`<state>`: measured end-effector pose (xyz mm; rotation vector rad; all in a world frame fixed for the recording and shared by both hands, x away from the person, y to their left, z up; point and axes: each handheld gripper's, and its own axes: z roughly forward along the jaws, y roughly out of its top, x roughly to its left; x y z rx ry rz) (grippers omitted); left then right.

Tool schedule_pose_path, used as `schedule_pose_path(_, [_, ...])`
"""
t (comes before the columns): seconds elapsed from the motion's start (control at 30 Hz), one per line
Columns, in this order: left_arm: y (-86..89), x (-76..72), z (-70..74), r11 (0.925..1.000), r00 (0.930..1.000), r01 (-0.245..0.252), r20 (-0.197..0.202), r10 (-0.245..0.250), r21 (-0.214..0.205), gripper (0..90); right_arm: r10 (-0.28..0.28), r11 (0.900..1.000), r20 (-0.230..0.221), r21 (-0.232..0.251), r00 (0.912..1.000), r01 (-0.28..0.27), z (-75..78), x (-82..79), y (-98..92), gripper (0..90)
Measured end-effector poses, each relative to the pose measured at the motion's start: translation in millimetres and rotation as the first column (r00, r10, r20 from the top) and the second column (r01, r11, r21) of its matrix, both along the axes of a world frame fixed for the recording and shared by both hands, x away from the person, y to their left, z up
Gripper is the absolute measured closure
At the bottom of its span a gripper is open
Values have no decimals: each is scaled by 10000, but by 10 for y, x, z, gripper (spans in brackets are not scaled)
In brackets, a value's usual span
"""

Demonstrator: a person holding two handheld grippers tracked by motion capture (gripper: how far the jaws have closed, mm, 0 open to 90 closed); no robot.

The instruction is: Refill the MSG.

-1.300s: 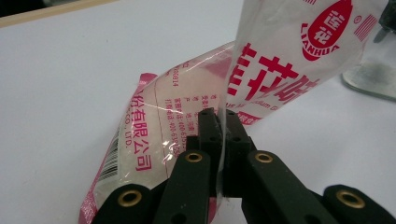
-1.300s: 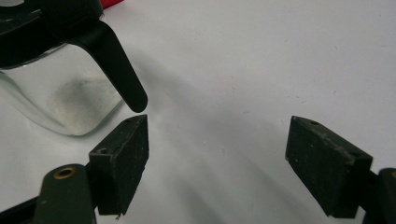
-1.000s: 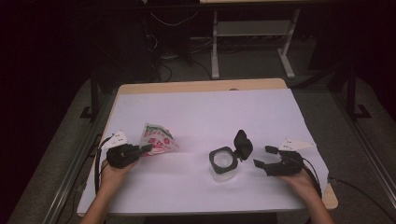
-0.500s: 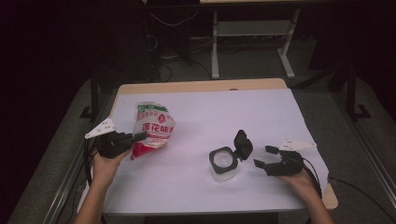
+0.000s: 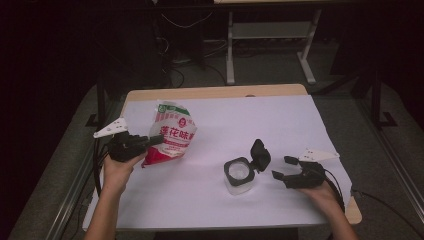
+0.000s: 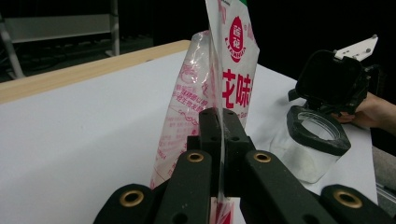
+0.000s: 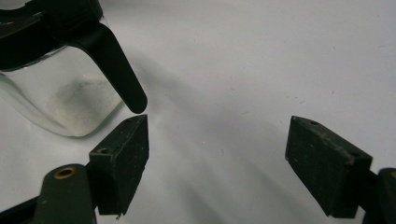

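A red, white and green plastic bag [image 5: 171, 134] with printed characters hangs upright above the left side of the white table [image 5: 225, 120]. My left gripper [image 5: 156, 141] is shut on its edge; in the left gripper view the bag [image 6: 219, 88] rises from between the closed jaws. A clear glass jar [image 5: 238, 175] with a black rim and an open black flip lid [image 5: 260, 154] stands right of centre, with a little white powder inside. My right gripper [image 5: 284, 168] rests open on the table just right of the jar [image 7: 60, 93], nothing between its fingers [image 7: 123, 163].
The table's wooden edge [image 5: 215, 92] shows at the back. Beyond it stand a metal frame [image 5: 270, 35] and cables on a dark floor. A rail [image 5: 70, 200] runs along the table's left side.
My left gripper has lifted the bag off the table and raised it upright, moving up and a little left. The right gripper and the jar have stayed put.
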<state>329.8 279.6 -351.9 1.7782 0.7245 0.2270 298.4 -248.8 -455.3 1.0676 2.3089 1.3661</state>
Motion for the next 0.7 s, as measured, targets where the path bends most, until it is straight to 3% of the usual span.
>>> schedule_pose_path(0.13, [-48, -27, 5, 10000, 9999, 26, 97, -26, 27, 900, 5, 10000, 0, -20, 10000, -5, 0, -1, 0, 211])
schedule_pose_path(0.37, [-85, -54, 64, 9976, 9993, 362, 51, -360, -598, 900, -12, 9999, 59, -132, 10000, 13, 5, -42, -1, 211])
schedule_pose_path(0.6, [-155, -101, 171, 9982, 9986, 515, 141, -511, -307, 900, 133, 9999, 158, -80, 9998, -132, 151, -229, 3, 222])
schedule_pose_path(0.7, [-176, -114, 209, 9974, 9981, 584, 202, -576, -433, 900, 441, 9990, -188, 39, 9988, -441, 189, -355, 13, 260])
